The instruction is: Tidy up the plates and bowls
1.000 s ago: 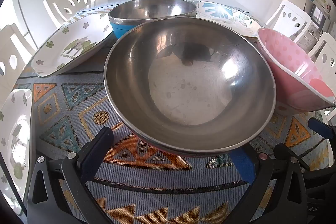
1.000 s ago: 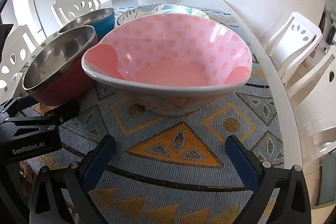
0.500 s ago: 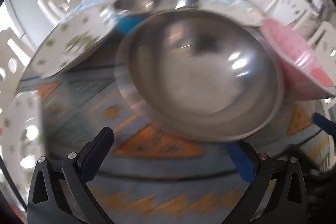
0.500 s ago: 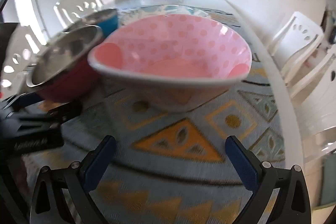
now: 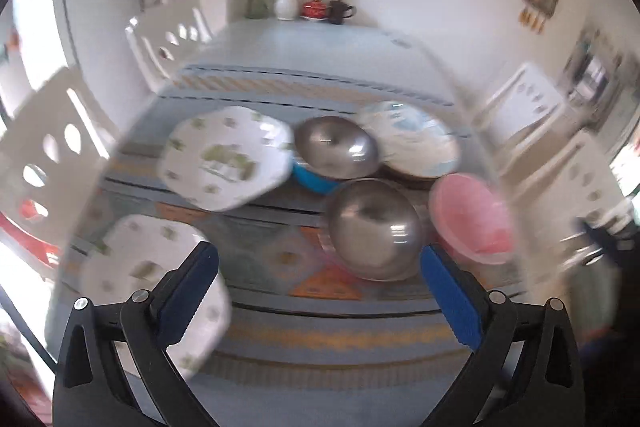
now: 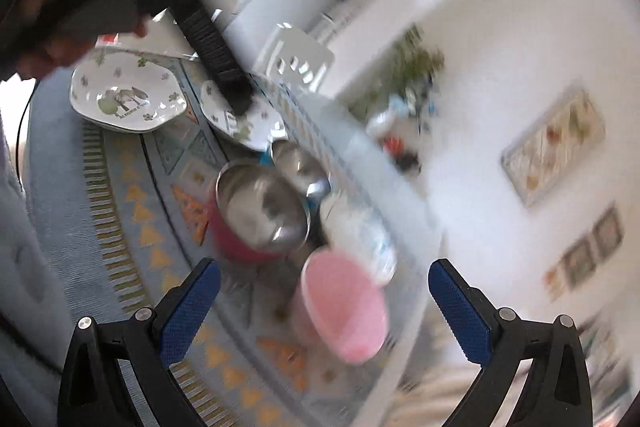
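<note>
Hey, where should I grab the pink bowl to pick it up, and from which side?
Take the pink bowl by its thin rim, one finger inside and one outside. Its flared wall looks too wide to span. The steel bowl with the red outside crowds one side, so the right gripper, wide open now, would probably do best coming down on the near or opposite edge.

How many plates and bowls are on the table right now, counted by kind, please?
White green-print plates: 2
Blue-patterned plate: 1
Steel bowls: 2
Pink bowl: 1
Total: 6
</note>
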{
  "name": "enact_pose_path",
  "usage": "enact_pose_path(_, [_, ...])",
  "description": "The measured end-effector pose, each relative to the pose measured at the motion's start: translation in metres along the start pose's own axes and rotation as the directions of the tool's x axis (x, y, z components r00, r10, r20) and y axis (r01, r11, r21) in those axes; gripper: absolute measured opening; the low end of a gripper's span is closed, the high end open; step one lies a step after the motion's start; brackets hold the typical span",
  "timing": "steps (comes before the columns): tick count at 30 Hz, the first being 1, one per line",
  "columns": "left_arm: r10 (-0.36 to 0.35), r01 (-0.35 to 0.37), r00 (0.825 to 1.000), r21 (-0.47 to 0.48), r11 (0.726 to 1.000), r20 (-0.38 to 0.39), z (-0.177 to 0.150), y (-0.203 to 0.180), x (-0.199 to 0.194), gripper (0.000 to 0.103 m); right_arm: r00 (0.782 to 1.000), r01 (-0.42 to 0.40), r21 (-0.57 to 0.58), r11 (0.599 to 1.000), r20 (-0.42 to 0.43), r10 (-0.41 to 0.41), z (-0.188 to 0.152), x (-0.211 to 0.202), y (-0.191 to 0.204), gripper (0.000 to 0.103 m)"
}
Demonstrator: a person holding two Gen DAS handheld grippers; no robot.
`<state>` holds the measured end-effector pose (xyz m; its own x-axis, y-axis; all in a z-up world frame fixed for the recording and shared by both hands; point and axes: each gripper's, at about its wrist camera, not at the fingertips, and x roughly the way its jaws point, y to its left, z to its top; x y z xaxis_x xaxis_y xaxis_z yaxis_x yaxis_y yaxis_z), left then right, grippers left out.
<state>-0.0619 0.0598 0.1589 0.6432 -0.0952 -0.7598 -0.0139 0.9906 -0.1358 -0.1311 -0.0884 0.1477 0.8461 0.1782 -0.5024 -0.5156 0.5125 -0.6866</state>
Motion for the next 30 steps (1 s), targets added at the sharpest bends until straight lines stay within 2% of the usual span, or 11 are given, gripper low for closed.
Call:
enact_pose_path(3, [0.089,-0.088,0.996,0.06,0.994,-0.025,-0.005,-0.007,0.009,0.101,0.997,-0.08,0.027,0.996,-0.01,0.08,0.004,0.014,0.0,0.102])
enact_pose_path(6, [0.075,-0.073,0.995,0.04,0.997,-0.06,-0.007,-0.007,0.013,0.101,0.983,-0.151,0.163,0.975,-0.075,0.165,-0.005,0.022,-0.006,0.102])
enact_pose_path(8, [0.076,-0.074,0.996,0.032,0.997,-0.057,-0.008,-0.005,0.005,0.101,0.98,-0.141,0.244,0.96,-0.106,0.171,-0.014,0.021,-0.008,0.102])
enact_pose_path(10, [0.044,-0.042,0.998,0.042,0.998,-0.049,-0.005,-0.006,-0.006,0.101,0.98,-0.112,0.296,0.949,-0.124,0.154,-0.023,0.019,-0.016,0.102])
enact_pose_path(12, [-0.058,0.06,0.996,0.026,0.998,-0.065,0.007,-0.008,-0.024,0.101,0.981,-0.097,0.369,0.924,-0.122,0.151,-0.028,0.015,-0.031,0.102])
enact_pose_path(15, [-0.139,0.138,0.99,-0.016,0.99,-0.01,0.03,-0.009,-0.057,0.101,0.979,-0.132,0.534,0.835,-0.062,0.194,-0.022,0.004,-0.076,0.102])
enact_pose_path(19, [-0.071,0.074,0.99,-0.018,0.997,0.12,0.044,-0.017,-0.091,0.102,0.973,-0.229,0.665,0.71,0.176,0.148,0.006,-0.04,-0.142,0.103])
enact_pose_path(22, [0.009,-0.007,0.989,-0.011,1.0,0.146,0.041,-0.026,-0.097,0.102,0.935,-0.307,0.716,0.627,0.35,0.059,0.03,-0.078,-0.18,0.103])
enact_pose_path(26, [0.149,-0.151,0.987,0.032,0.988,0.067,0.034,-0.031,-0.077,0.102,0.968,-0.152,0.694,0.704,0.249,-0.036,0.06,-0.088,-0.172,0.103])
enact_pose_path(28, [0.19,-0.192,0.981,0.052,0.98,0.036,0.029,-0.031,-0.066,0.102,0.965,-0.186,0.703,0.686,0.262,-0.006,0.06,-0.086,-0.162,0.103])
enact_pose_path(30, [0.183,-0.184,0.983,0.058,0.981,0.02,0.026,-0.031,-0.059,0.102,0.952,-0.274,0.728,0.628,0.296,0.072,0.055,-0.077,-0.16,0.103])
